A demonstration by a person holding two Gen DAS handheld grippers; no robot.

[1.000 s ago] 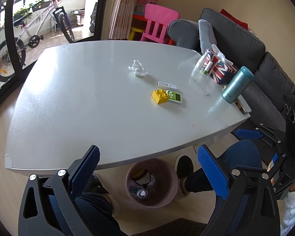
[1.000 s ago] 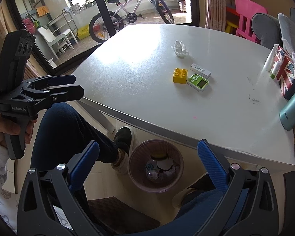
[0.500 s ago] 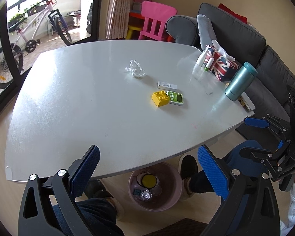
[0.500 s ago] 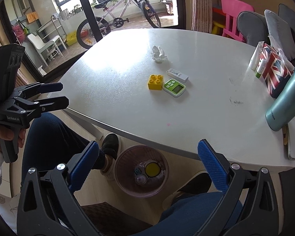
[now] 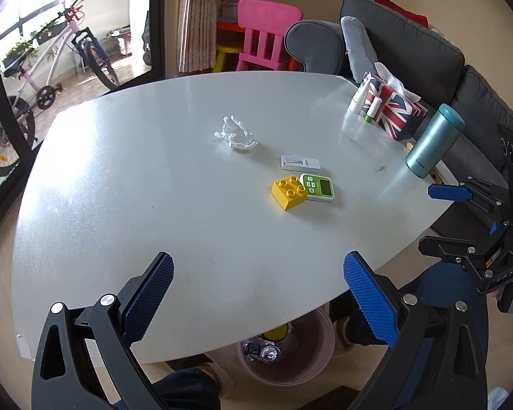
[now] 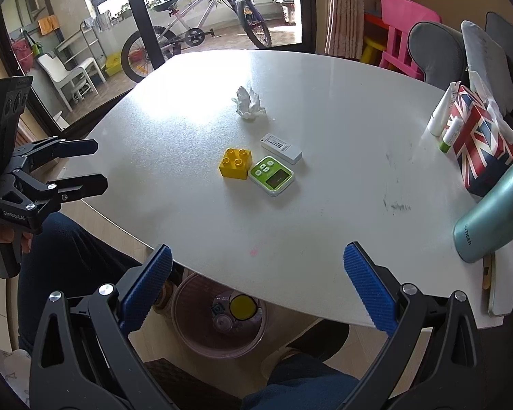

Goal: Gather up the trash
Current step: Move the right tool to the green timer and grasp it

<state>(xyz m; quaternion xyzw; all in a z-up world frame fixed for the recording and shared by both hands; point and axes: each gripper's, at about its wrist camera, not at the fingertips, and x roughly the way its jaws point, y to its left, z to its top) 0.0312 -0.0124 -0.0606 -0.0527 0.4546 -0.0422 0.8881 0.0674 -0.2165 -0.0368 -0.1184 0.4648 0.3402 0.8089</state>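
The left hand-held gripper (image 5: pixel 258 294) hung over the near edge of the desk (image 5: pixel 154 184) with its blue pads spread wide and nothing between them. The right hand-held gripper (image 6: pixel 256 285) was likewise gaping and empty, held just off the near edge of the desk, above a pinkish bin (image 6: pixel 201 335) on the floor. Each was visible from the other's camera, out to the side, with jaws parted. Inside the bin lay a yellow round piece (image 6: pixel 243 306) and some clear plastic bits. Farther out on the desk, a yellow toy brick (image 5: pixel 289 192) sat touching a green timer (image 5: pixel 318 188), with a small white device (image 5: pixel 300 163) just beyond them. A crumpled white tissue (image 5: pixel 236 133) lay alone near the middle of the desk, well apart from both grippers. At the right edge stood a teal flask (image 5: pixel 434 140) beside a flag-patterned tissue box (image 5: pixel 393 109).
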